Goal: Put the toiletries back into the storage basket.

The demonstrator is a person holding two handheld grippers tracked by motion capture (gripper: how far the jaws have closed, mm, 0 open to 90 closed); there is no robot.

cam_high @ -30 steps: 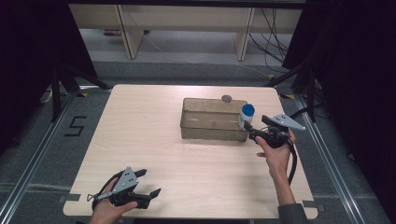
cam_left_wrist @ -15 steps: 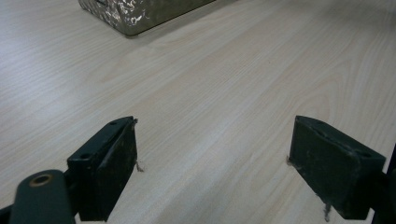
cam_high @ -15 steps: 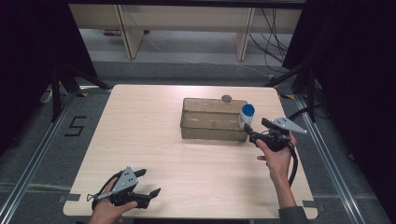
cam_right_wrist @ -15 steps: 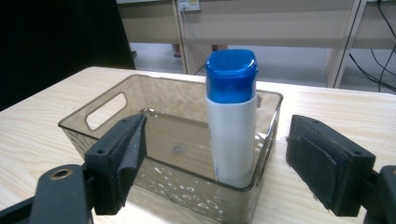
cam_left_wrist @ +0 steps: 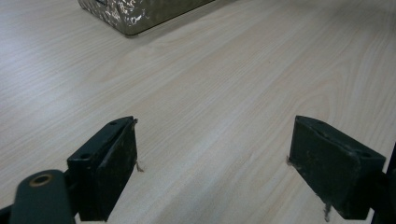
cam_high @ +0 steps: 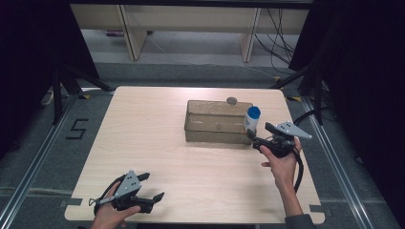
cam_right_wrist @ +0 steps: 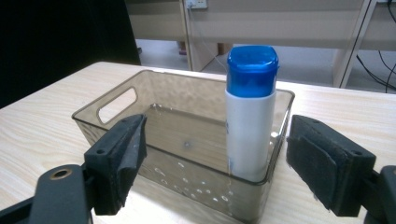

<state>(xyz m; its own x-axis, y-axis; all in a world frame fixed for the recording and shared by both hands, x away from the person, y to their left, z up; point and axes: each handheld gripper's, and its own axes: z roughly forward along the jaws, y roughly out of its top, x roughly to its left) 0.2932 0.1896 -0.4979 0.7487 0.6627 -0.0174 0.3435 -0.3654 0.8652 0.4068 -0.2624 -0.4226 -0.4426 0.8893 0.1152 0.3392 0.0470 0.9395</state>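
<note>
Bottle (cam_right_wrist: 251, 122) stands upright inside the bin (cam_right_wrist: 116, 105); right gripper (cam_right_wrist: 215, 163) gapes before it, left gripper (cam_left_wrist: 215, 158) gapes over the bench (cam_high: 153, 133).

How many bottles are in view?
1: a white bottle with a blue cap standing upright in the clear bin's corner nearest the right tool. None seems hidden.

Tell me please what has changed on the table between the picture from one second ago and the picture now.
Very little. The right gripper has drawn slightly back towards the person, away from the white bottle with a blue cap; its jaws are open and hold nothing. The bottle stands upright in the near right corner of the translucent brown plastic bin, as before. The left gripper, open, stayed low on the light wooden table.
</note>
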